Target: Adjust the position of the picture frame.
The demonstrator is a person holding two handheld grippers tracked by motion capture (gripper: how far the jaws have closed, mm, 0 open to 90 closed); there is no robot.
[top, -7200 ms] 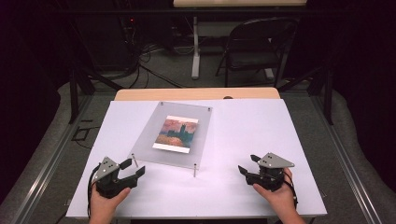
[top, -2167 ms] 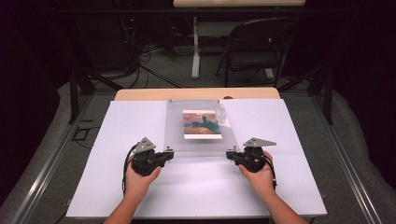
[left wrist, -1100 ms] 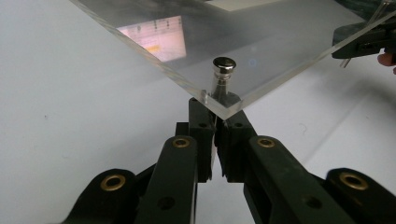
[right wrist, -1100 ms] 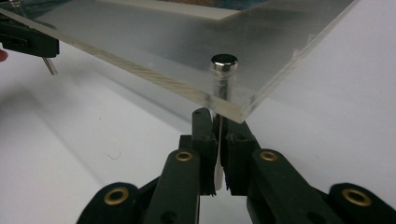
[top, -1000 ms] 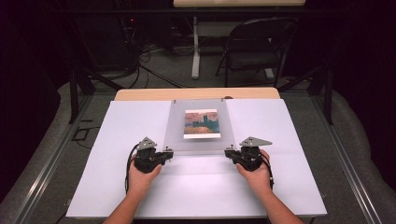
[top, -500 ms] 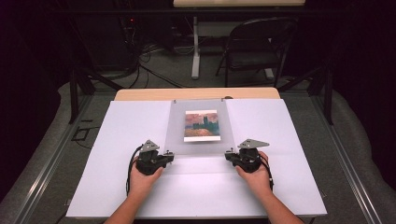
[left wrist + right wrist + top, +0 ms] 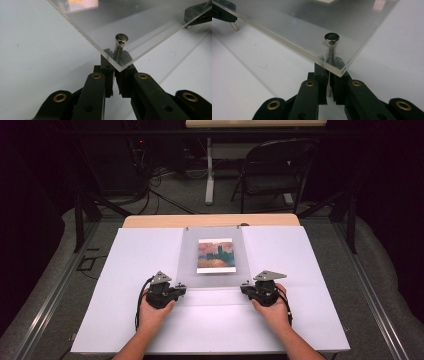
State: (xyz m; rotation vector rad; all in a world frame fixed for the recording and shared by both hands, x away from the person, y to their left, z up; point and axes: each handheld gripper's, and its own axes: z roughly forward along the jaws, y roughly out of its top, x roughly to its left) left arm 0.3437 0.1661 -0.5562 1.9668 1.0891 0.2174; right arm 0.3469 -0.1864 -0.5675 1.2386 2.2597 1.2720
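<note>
You've got the clear acrylic frame [image 7: 214, 257] square in the middle of the white tabletop [image 7: 125, 270], its far edge out by the tabletop's back edge and its near edge facing you. The long axis runs away from you, front to back, with the small picture [image 7: 215, 255] sandwiched near the middle. Your left gripper [image 7: 181, 291] sits at the near left corner, your right gripper [image 7: 245, 289] at the near right corner, so each hand is on its own side and neither has to cross.

In the left gripper view the jaws are drawn in around the metal standoff pin [image 7: 121, 41] under that corner (a sliver of gap between them, so I judge it a light pinch). The right gripper view matches: jaws closed in on its own pin [image 7: 331, 40].

The near edge looks raised, the frame tilting up toward you. Any lift has to be even on both corners.
</note>
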